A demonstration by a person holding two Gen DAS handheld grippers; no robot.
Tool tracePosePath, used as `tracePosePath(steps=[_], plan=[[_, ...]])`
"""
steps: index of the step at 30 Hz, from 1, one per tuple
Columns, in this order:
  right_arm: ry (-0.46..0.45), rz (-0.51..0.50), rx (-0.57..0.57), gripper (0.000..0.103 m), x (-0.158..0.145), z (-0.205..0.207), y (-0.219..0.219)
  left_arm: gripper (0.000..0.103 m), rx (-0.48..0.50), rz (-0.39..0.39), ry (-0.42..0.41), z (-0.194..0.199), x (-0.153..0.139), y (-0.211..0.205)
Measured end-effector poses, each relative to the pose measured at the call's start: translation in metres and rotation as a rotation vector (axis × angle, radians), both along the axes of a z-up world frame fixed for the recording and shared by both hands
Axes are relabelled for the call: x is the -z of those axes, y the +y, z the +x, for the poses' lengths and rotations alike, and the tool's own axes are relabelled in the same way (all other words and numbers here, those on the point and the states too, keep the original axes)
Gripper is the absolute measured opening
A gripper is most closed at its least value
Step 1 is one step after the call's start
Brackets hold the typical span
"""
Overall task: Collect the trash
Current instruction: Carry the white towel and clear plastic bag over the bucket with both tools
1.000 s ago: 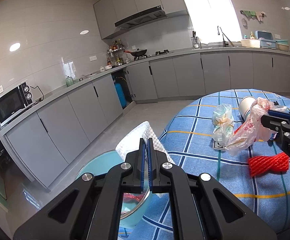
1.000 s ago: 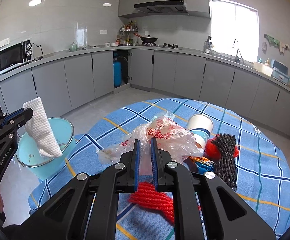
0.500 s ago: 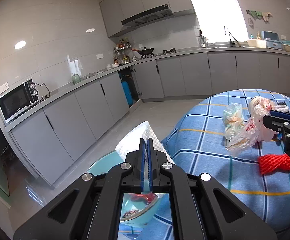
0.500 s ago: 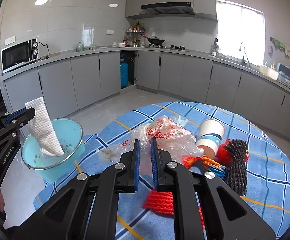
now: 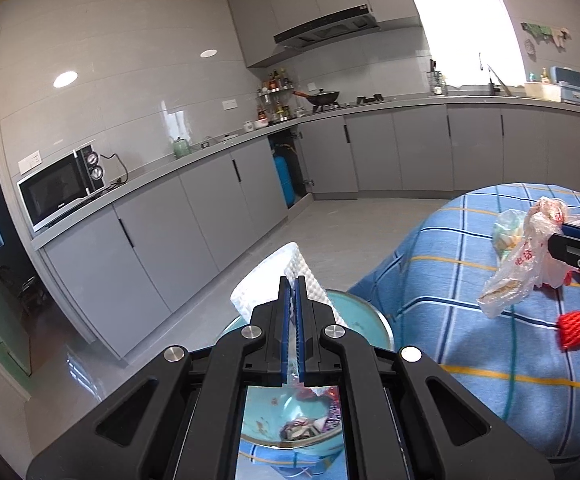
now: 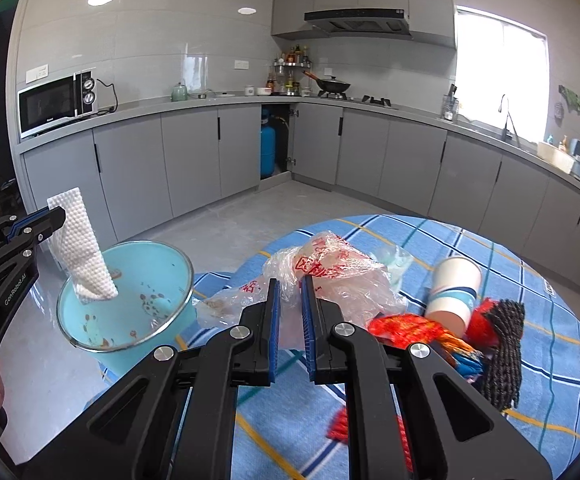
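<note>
Two loads held near the bin

Beside the checked worktop (image 6: 490,384), the teal bin (image 6: 170,320) gapes; left tongs (image 5: 292,280) pinch a paper towel (image 6: 80,248) above it, right tongs (image 6: 288,280) clamp a plastic bag (image 6: 330,272) that may snag neighbouring scraps.

Paper towel (image 6: 82,248) over bin (image 6: 130,300)

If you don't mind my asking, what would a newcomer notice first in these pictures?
Probably the white paper towel pinched in the left gripper, hanging into the teal bin beside the table. Next, the crumpled plastic bag clamped in the right gripper above the blue plaid tablecloth.
</note>
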State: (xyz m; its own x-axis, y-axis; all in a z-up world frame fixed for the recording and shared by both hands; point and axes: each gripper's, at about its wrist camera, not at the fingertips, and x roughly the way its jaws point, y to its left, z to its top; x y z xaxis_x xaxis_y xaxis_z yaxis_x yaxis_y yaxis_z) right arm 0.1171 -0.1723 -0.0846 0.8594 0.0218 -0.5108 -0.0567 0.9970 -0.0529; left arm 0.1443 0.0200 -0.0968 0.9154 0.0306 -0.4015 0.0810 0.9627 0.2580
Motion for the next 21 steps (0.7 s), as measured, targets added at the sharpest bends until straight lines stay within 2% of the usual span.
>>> tracePosePath(steps=[21], plan=[[0.007,0.013,-0.111,0.011,0.0,0.033,0.042,0.003,-0.126,0.031,0.011,0.026,0.001,0.051]])
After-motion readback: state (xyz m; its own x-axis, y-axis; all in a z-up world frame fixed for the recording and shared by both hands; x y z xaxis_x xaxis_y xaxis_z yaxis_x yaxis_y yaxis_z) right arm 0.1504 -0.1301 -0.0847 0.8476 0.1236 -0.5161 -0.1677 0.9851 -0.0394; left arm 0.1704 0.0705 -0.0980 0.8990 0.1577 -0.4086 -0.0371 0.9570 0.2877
